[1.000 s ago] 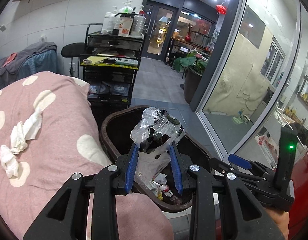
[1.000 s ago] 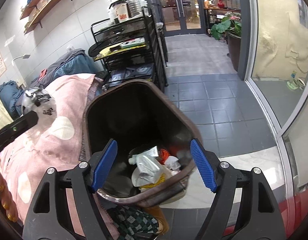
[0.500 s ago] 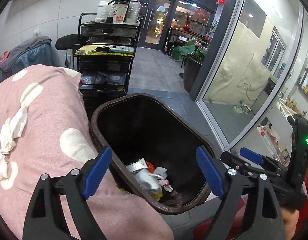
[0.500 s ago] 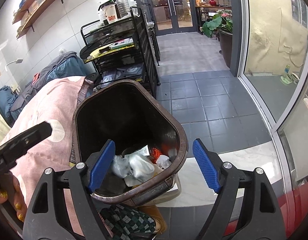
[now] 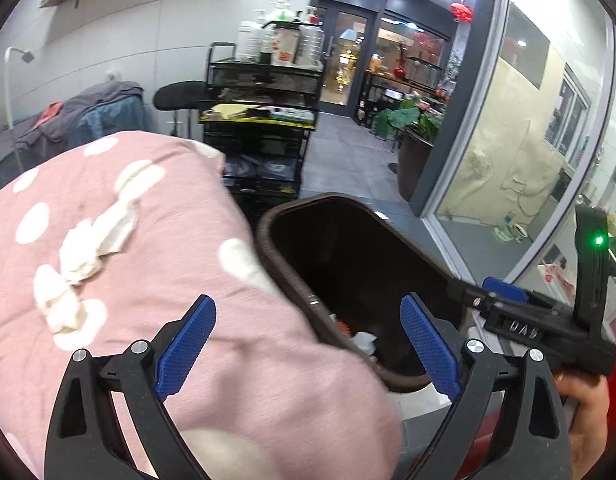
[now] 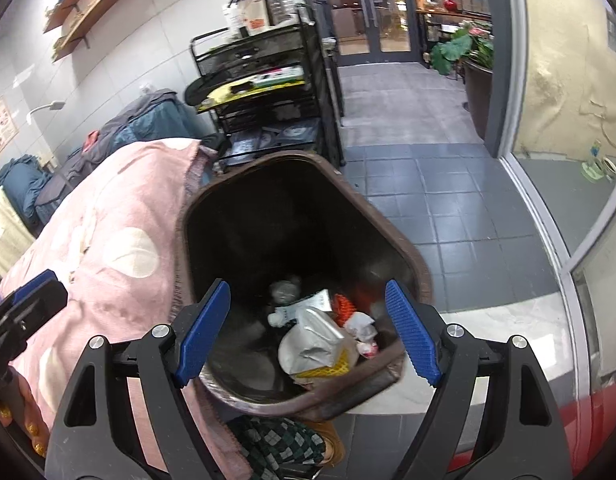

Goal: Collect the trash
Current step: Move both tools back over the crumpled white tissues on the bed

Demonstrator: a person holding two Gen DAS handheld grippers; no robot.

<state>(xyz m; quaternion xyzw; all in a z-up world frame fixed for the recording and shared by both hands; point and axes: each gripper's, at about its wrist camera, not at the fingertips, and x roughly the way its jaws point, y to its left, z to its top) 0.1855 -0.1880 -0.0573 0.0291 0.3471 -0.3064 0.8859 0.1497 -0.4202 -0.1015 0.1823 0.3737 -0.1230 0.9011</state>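
Note:
A dark brown trash bin (image 5: 292, 272) stands beside a pink blanket with white dots (image 5: 148, 220). Wrappers and a silver pouch (image 6: 312, 340) lie at the bottom of the bin (image 6: 412, 264). A crumpled white tissue (image 5: 96, 248) rests on the blanket. My left gripper (image 5: 306, 308) hovers over the blanket's edge and the bin's near rim, its jaws opening with nothing between them. My right gripper (image 6: 308, 288) hangs open above the bin's mouth, empty, and its body (image 5: 520, 320) shows at the right of the left wrist view.
A black wire cart (image 5: 264, 120) with bottles on top stands behind the bin. Clothes (image 5: 88, 116) are piled at the back left. A glass wall (image 5: 508, 140) and a potted plant (image 5: 412, 136) are on the right, above grey tiled floor (image 6: 428, 168).
My left gripper opened and let go of the clear plastic bag, which is gone from between its fingers. It then swung left, bringing the blanket and tissue more into view. The right gripper barely moved.

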